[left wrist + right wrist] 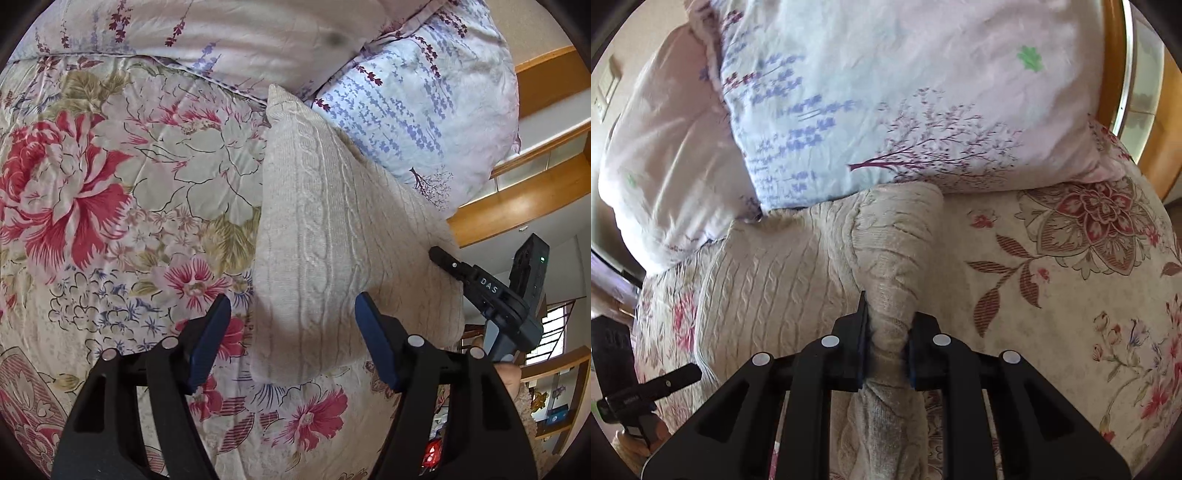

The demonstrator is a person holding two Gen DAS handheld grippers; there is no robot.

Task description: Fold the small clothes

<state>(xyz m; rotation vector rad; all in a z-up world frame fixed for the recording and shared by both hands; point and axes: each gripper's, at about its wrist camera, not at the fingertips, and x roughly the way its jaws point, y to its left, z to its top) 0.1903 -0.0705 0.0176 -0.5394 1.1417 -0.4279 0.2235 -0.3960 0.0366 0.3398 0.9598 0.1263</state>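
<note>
1. A floral quilt (pixel 110 206) with big red and pink flowers covers the bed.
2. A lavender-print pillow (pixel 413 99) lies on the quilt's far edge.
3. A wooden headboard (pixel 524 206) stands just behind the quilt.

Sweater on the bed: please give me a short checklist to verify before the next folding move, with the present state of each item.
1. Right gripper shut on a bunched part of the sweater: ok.
2. Left gripper open, holding nothing: ok.
3. Left fingers straddle the sweater's near edge: ok.
4. Sweater body lies flat on the quilt: ok.
5. Pillow clear of the sweater's far edge: not ok, they touch.
6. How the held part is attached: cannot tell.
</note>
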